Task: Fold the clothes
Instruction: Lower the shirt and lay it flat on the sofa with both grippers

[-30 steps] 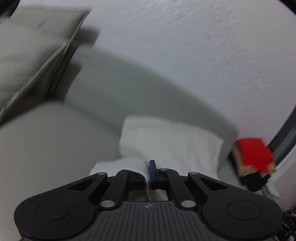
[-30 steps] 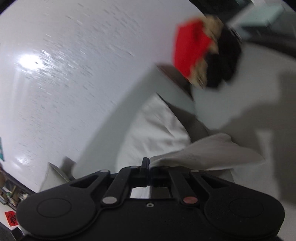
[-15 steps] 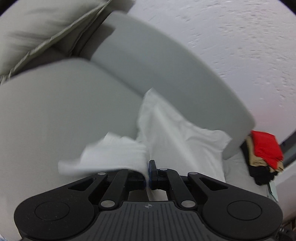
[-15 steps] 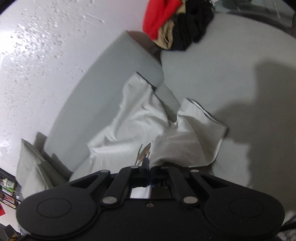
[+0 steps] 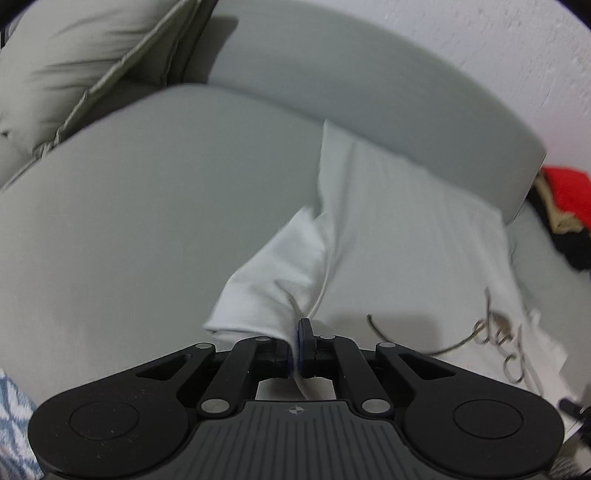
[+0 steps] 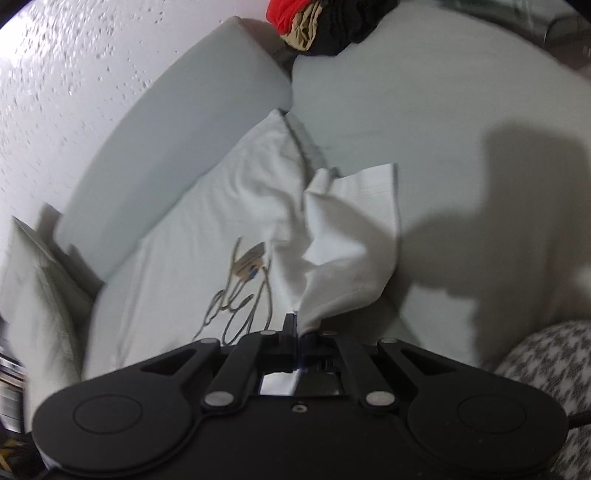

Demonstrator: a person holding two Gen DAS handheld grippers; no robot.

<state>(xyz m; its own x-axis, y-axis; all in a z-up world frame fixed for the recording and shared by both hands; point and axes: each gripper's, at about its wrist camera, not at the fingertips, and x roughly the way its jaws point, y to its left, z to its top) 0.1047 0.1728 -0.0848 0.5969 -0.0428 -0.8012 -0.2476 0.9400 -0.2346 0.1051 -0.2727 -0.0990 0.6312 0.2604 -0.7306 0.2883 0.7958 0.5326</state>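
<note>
A white T-shirt (image 5: 399, 236) with a grey script print lies spread on a grey sofa seat (image 5: 140, 206), its far end against the backrest. My left gripper (image 5: 300, 332) is shut on the shirt's near left shoulder, and the short sleeve (image 5: 273, 273) bunches up just ahead of the fingers. In the right wrist view the same white T-shirt (image 6: 229, 199) shows its print (image 6: 240, 295). My right gripper (image 6: 295, 325) is shut on the other shoulder, with that sleeve (image 6: 354, 243) crumpled and lifted off the seat.
The grey backrest (image 5: 369, 92) runs behind the shirt below a white wall. A pale cushion (image 5: 74, 62) leans at the far left. A pile of red, tan and black clothes (image 6: 317, 18) sits at the sofa's right end. Patterned fabric (image 6: 546, 373) shows at the near edge.
Both grippers have come down and tilted toward the seat with the shirt still held. The shirt has gone from hanging up to lying spread over the sofa seat.
</note>
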